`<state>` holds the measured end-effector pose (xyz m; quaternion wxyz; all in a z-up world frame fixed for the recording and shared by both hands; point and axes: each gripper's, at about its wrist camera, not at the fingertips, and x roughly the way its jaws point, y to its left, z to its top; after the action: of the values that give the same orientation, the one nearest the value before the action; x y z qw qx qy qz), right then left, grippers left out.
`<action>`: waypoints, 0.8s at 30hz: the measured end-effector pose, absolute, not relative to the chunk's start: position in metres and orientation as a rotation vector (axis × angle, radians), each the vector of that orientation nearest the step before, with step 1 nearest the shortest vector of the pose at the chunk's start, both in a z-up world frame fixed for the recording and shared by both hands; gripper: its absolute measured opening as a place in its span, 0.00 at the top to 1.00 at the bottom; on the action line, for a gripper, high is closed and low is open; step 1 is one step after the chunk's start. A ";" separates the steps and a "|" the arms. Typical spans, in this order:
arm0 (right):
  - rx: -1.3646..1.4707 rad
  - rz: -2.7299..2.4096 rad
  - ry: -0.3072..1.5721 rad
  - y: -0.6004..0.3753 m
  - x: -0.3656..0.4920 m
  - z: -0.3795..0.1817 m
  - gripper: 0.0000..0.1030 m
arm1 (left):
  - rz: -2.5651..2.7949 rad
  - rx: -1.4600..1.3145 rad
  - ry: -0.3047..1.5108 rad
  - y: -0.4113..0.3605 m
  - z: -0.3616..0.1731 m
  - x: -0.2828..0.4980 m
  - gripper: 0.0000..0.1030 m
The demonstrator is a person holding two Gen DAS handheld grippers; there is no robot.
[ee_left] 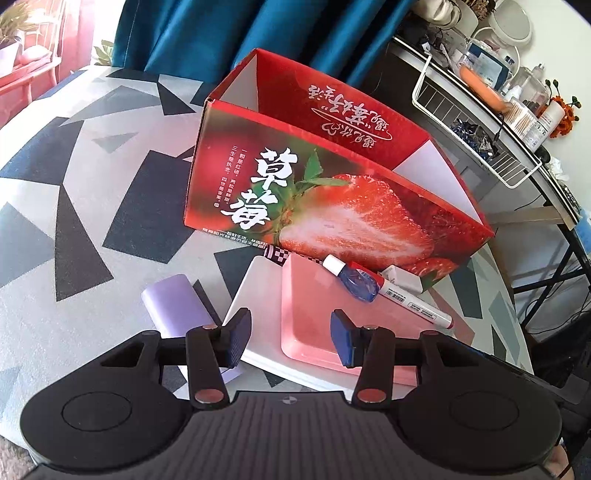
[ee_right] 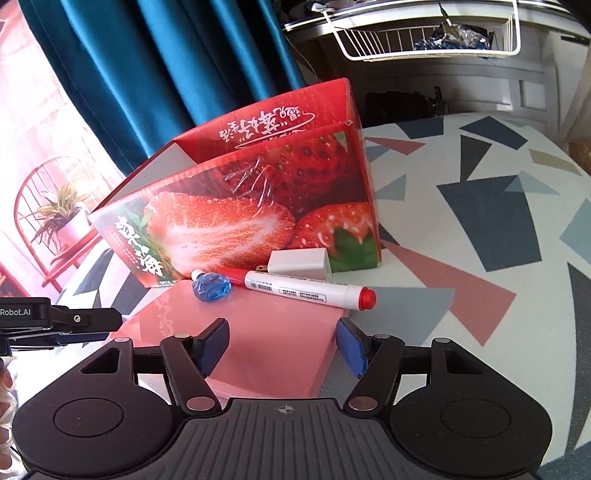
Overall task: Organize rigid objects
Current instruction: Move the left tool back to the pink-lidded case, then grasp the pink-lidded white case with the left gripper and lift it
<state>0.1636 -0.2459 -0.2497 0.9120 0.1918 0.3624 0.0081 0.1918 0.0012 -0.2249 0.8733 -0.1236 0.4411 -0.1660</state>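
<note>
A red strawberry box (ee_left: 332,206) (ee_right: 240,206) stands open-topped on the patterned table. In front of it a pink tray (ee_left: 314,306) (ee_right: 258,325) lies partly on a white tray (ee_left: 255,291). A blue dispenser (ee_left: 356,282) (ee_right: 211,288), a white marker with a red cap (ee_left: 410,299) (ee_right: 306,290) and a white charger (ee_left: 402,278) (ee_right: 301,264) lie at the box's foot. A purple power bank (ee_left: 173,306) lies to the left. My left gripper (ee_left: 291,338) is open over the pink tray's left edge. My right gripper (ee_right: 282,347) is open over its right part, gripping nothing.
A checkered item (ee_left: 275,254) peeks out behind the white tray. A white wire basket (ee_left: 476,122) (ee_right: 424,33) hangs on a cluttered desk beyond the table's right edge. Blue curtains hang behind the box. A potted plant (ee_right: 59,214) sits on a red chair at the left.
</note>
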 end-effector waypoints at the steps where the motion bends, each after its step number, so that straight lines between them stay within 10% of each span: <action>1: 0.399 0.017 0.750 -0.246 0.164 -0.251 0.40 | -0.351 -0.255 0.923 -0.001 -0.225 0.193 0.52; 24: 0.467 0.023 0.760 -0.251 0.161 -0.256 0.45 | -0.378 -0.130 0.910 -0.033 -0.237 0.219 0.59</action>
<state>0.1613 -0.2512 -0.2560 0.9021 0.2259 0.3676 0.0110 0.2189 -0.0329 -0.2371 0.8790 -0.0622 0.4366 -0.1814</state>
